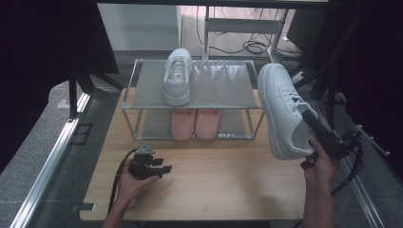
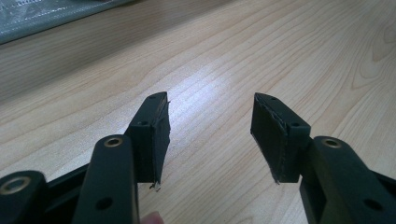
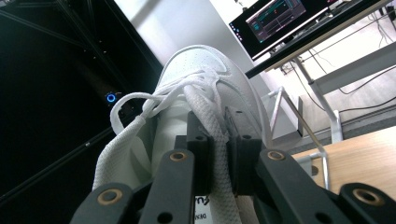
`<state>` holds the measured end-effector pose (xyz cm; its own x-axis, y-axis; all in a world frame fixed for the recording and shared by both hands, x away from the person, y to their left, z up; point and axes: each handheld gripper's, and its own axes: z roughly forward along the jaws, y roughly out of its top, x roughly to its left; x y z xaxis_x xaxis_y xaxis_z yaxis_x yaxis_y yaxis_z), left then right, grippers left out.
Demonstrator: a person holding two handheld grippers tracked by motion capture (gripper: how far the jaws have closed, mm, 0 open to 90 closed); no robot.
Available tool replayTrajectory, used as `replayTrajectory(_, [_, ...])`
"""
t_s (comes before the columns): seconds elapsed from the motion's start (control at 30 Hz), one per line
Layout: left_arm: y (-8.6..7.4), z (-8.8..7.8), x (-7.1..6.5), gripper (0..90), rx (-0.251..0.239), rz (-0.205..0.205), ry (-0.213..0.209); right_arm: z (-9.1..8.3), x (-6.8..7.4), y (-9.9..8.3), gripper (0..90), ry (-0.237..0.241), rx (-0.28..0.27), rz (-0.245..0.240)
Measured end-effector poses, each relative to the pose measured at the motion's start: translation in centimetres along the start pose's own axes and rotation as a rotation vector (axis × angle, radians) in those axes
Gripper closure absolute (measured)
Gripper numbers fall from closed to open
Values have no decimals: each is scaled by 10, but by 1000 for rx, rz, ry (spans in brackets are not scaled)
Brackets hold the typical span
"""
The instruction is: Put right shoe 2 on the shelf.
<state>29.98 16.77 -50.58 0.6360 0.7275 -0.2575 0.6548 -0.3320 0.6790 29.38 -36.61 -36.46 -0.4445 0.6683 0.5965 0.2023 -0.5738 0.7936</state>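
My right gripper (image 1: 309, 118) is shut on a white sneaker (image 1: 283, 110), held in the air at the right of the table, sole facing left. In the right gripper view the jaws pinch the sneaker's (image 3: 196, 93) collar or tongue by the laces. A second white sneaker (image 1: 177, 76) stands on the top shelf of a metal shoe rack (image 1: 223, 90). A pink pair of shoes (image 1: 196, 124) sits on the lower shelf. My left gripper (image 1: 164, 169) rests low over the wooden table (image 1: 228, 180) at the front left, open with nothing between its fingers (image 2: 154, 135).
The right half of the rack's top shelf is bare mesh. Dark frames and cables stand around the table's right side (image 1: 351, 142). A monitor (image 3: 280, 18) sits on a desk behind.
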Motion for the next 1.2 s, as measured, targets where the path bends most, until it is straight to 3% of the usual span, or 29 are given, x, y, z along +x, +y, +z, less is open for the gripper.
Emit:
replayTrajectory(0.4, [0,1,0,476,3,0,-4,37,15,1,817,10,15,34])
replayTrajectory(0.83, [0,1,0,476,0,-1,-7,74,29,6,815,-3,48,13])
replayTrajectory(1.2, [0,2,0,476,1,0,-11,102,40,5,814,-9,71,36])
